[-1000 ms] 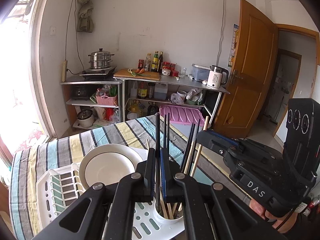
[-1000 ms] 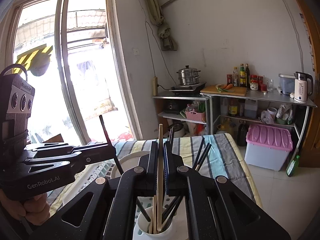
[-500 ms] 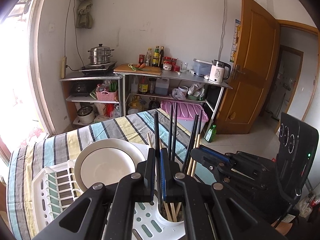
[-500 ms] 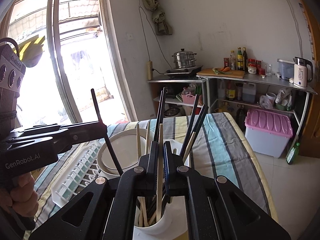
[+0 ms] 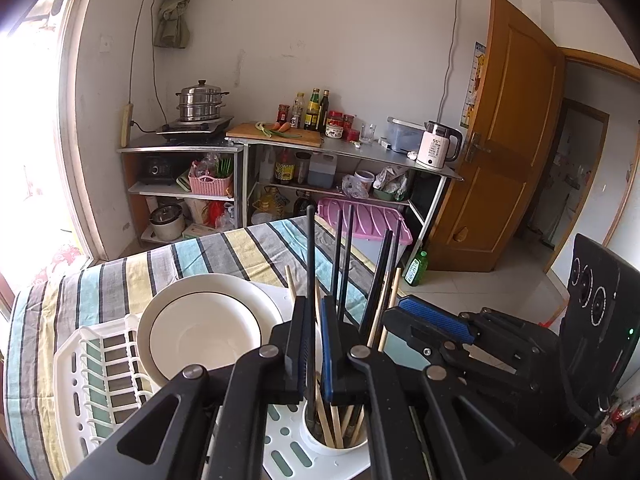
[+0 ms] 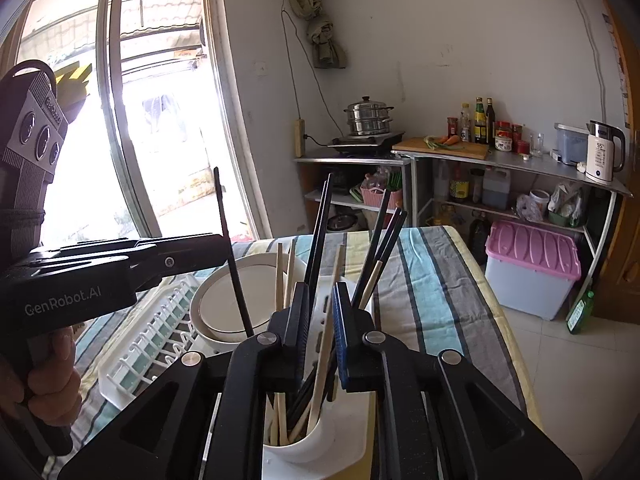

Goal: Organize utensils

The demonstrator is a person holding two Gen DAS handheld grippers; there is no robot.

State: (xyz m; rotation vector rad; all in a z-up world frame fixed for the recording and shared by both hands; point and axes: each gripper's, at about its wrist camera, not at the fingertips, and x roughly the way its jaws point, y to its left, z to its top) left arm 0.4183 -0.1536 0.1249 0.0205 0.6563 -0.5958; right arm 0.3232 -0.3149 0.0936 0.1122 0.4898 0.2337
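Over the cup, at six o'clock: my right gripper, jaws just parting, wooden chopstick loose between; my left gripper clamps a black chopstick.

Left wrist view: looks along my left gripper, angled down, very close over the white chopstick cup on the drying rack; faces the shelf wall and door beyond the table's far edge.

Right wrist view: same downward tilt, close over the cup, faces window and shelves.

Shared: cup, plate, rack, striped table, shelves; each view shows the other gripper.
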